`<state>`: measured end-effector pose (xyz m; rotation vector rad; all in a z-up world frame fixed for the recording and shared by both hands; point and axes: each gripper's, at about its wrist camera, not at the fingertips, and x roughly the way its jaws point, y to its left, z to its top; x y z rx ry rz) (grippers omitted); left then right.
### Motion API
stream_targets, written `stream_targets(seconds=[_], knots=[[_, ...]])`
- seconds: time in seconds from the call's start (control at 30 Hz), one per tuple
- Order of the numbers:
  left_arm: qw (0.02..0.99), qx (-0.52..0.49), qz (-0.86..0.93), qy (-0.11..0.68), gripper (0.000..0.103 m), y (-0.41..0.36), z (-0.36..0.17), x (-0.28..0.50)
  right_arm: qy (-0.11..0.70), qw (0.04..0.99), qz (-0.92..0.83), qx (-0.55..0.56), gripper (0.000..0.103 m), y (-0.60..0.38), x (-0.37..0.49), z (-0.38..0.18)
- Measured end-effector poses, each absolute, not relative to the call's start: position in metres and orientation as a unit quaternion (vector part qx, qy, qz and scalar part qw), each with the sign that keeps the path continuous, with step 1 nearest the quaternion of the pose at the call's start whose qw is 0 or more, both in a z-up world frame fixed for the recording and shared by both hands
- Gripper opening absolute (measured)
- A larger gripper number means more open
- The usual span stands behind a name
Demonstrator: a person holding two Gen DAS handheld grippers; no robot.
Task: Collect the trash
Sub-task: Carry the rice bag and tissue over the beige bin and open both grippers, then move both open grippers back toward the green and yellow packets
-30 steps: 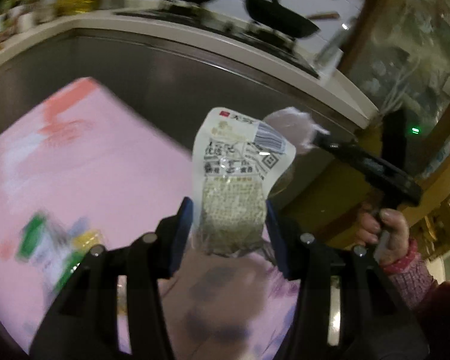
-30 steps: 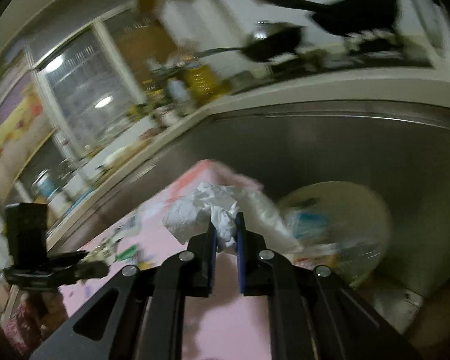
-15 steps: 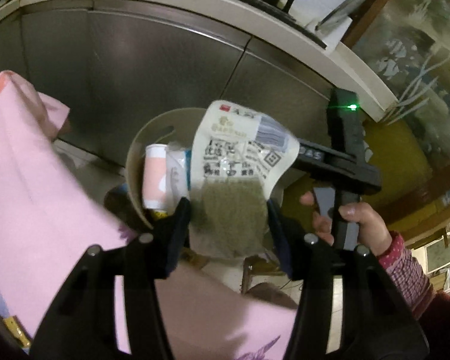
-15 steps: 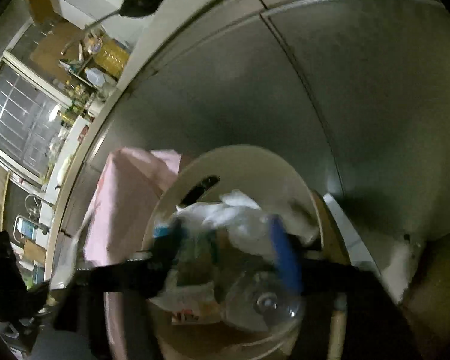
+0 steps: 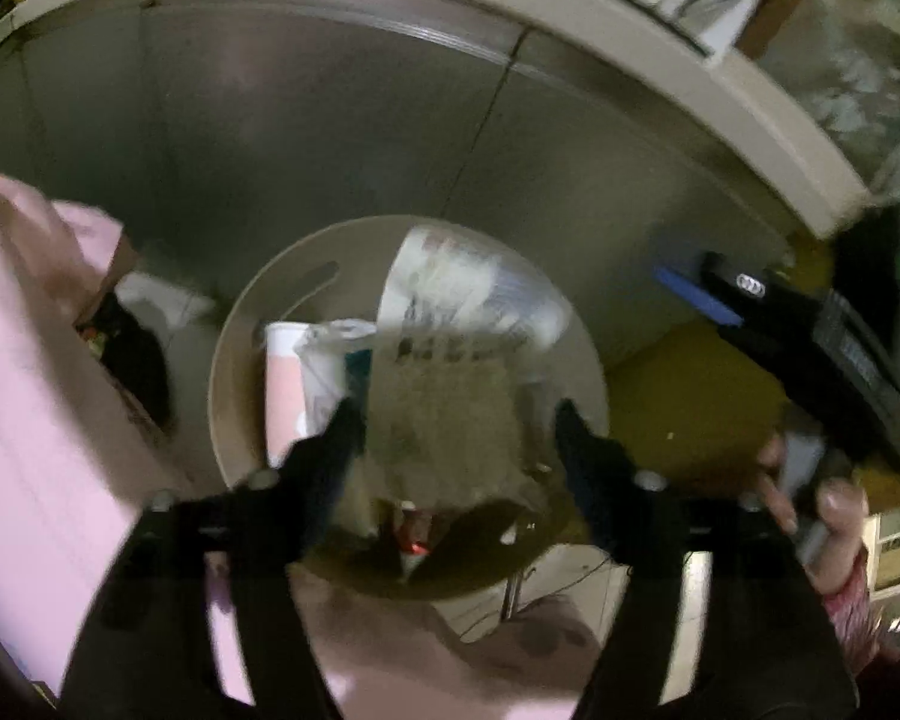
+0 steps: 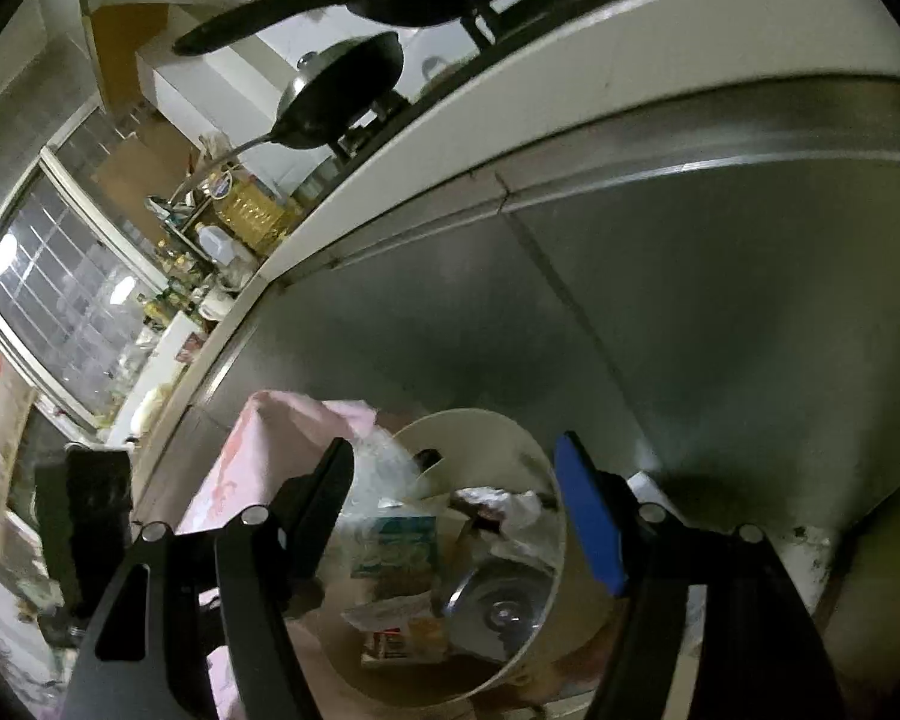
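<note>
bin: round beige plastic trash bin (image 5: 234, 372), open top, standing against a brushed-steel cabinet front (image 5: 330, 138); pink cloth-covered table edge (image 5: 24, 396) at its 9 o'clock
packet: white and clear crinkly plastic packet of greenish grain (image 5: 450, 372), motion-blurred, long axis running 12 to 6, directly over the bin mouth
left gripper (image 5: 456, 420): jaws spread apart, 1 either side of the packet; blur hides whether either pad touches it, looks like it is dropping free
right gripper (image 6: 456, 504): jaws wide apart, nothing between them, aimed at the bin from its 6 o'clock
key relation: packet lies dead ahead of the left jaws, bin below; left gripper nearer
bin contents: crumpled white tissue (image 6: 510, 516), clear plastic bottle (image 6: 498, 612), teal-printed wrapper (image 6: 399, 546)
texture: film is thin, floppy
</note>
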<state>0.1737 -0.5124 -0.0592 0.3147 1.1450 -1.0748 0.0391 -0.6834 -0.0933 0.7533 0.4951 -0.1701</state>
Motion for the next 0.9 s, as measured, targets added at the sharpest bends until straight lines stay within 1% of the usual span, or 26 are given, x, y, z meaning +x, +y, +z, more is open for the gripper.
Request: stream_targets(seconds=[0.23,0.37,0.57,0.77,0.9], knots=[[0.708,0.100,-0.476,0.512,0.073,-0.501,-0.043,0.185,0.251,0.898,-0.065,0.354,0.067,-0.666,0.040,-0.099],[0.719,0.079,-0.479,0.498,0.073,-0.475,-0.027,0.185,0.252,0.900,-0.055,0.352,0.067,-0.655,0.042,-0.100],[0.740,0.030,-0.467,0.484,0.073,-0.408,-0.013,0.190,0.248,0.899,-0.041,0.359,0.067,-0.636,0.039,-0.098],[0.788,0.037,-0.414,0.454,0.073,-0.333,-0.006,0.181,0.235,0.902,-0.012,0.361,0.067,-0.596,0.023,-0.089],[0.827,0.073,-0.356,0.429,0.073,-0.296,-0.006,0.169,0.227,0.903,0.004,0.363,0.067,-0.563,0.014,-0.085]])
